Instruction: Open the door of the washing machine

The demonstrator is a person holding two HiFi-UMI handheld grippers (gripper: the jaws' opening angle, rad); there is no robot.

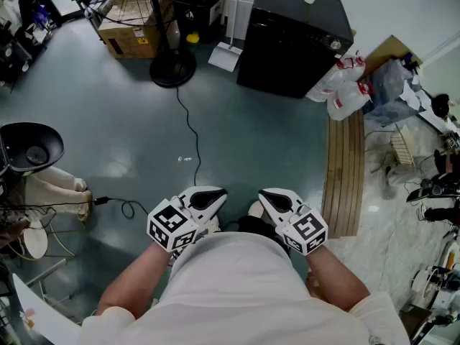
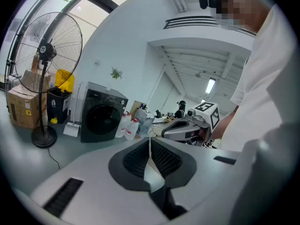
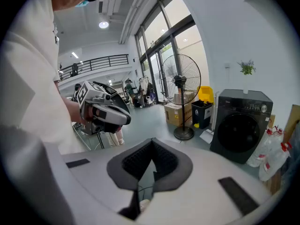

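Note:
The black washing machine [image 1: 291, 38] stands across the grey floor, far from me, against the back wall. Its round dark door [image 2: 98, 118] is closed, and the door [image 3: 236, 131] shows closed in the right gripper view too. Both grippers are held close to the person's body, well short of the machine. My left gripper [image 1: 214, 194] is shut, its ribbed pads [image 2: 161, 156] pressed together with nothing between them. My right gripper [image 1: 268, 197] is likewise shut and empty, pads [image 3: 164, 161] meeting at the tip. Each gripper view shows the other gripper beside it.
A standing fan [image 1: 172, 67] and a cardboard box [image 1: 129, 38] are left of the machine, with a cable [image 1: 190, 142] trailing over the floor. Plastic bottles [image 1: 345, 85] and a wooden board [image 1: 345, 171] lie to the right. A black stool [image 1: 29, 146] stands at the left.

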